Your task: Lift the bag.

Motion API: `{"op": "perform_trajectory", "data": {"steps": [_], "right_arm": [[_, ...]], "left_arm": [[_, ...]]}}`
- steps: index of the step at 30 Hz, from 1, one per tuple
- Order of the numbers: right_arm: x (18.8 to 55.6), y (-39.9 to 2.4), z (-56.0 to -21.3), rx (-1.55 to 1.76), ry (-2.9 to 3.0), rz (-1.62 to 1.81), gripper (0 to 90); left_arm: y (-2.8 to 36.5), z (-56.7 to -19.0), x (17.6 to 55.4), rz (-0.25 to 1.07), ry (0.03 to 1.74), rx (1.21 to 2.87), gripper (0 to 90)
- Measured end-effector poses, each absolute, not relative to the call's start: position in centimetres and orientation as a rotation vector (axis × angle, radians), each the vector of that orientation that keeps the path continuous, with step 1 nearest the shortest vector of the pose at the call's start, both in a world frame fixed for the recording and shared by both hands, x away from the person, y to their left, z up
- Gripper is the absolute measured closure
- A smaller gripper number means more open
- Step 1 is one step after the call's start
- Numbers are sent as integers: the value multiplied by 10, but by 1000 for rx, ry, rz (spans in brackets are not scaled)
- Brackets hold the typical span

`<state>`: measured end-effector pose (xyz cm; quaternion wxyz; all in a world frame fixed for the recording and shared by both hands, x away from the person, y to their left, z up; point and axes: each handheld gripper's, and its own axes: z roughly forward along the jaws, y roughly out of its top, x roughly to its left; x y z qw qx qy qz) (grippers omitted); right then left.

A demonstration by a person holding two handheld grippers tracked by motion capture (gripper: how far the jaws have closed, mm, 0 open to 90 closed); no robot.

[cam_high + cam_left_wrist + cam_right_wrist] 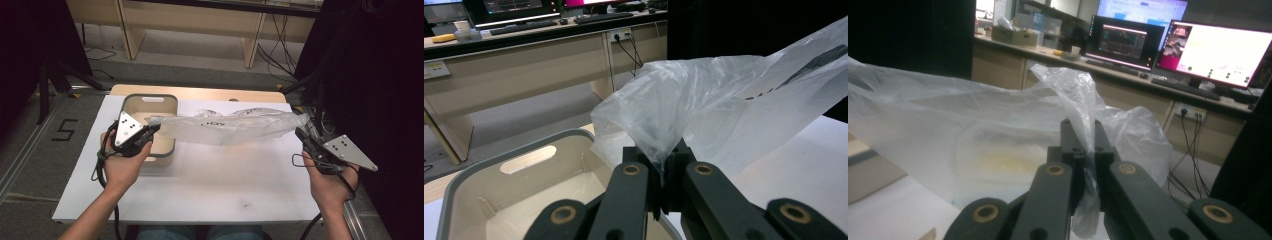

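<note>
A clear plastic bag (227, 126) with dark print hangs stretched above the white table (210, 185), one end in each gripper. My left gripper (152, 131) is shut on the bag's left end, over the beige bin (170, 150). In the left gripper view the film (704, 100) bunches between the closed jaws of that gripper (664, 172). My right gripper (301, 133) is shut on the right end near the table's right edge. The right gripper view has the bag (973, 135) pinched at that gripper's tips (1087, 145).
The beige bin with a grey rim (489, 162) stands at the table's left and looks empty. A wooden board (200, 93) lies along the far edge. Black curtains (380, 75) close off the right. Desks with monitors (1218, 50) stand beyond.
</note>
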<state>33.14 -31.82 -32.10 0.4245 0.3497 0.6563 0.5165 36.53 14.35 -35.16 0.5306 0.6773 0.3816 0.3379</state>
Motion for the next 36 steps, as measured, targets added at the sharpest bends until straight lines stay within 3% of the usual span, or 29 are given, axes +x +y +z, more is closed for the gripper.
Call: {"op": "perform_trajectory", "data": {"steps": [19,36], "right_arm": [[344,-331,-306,925,1554,1292,900],[327,-344,-297,936,1498,1280,900]], "left_arm": [[130,-321,372,811,852,1543,893],[119,-292,372,802,788,1513,893]]}}
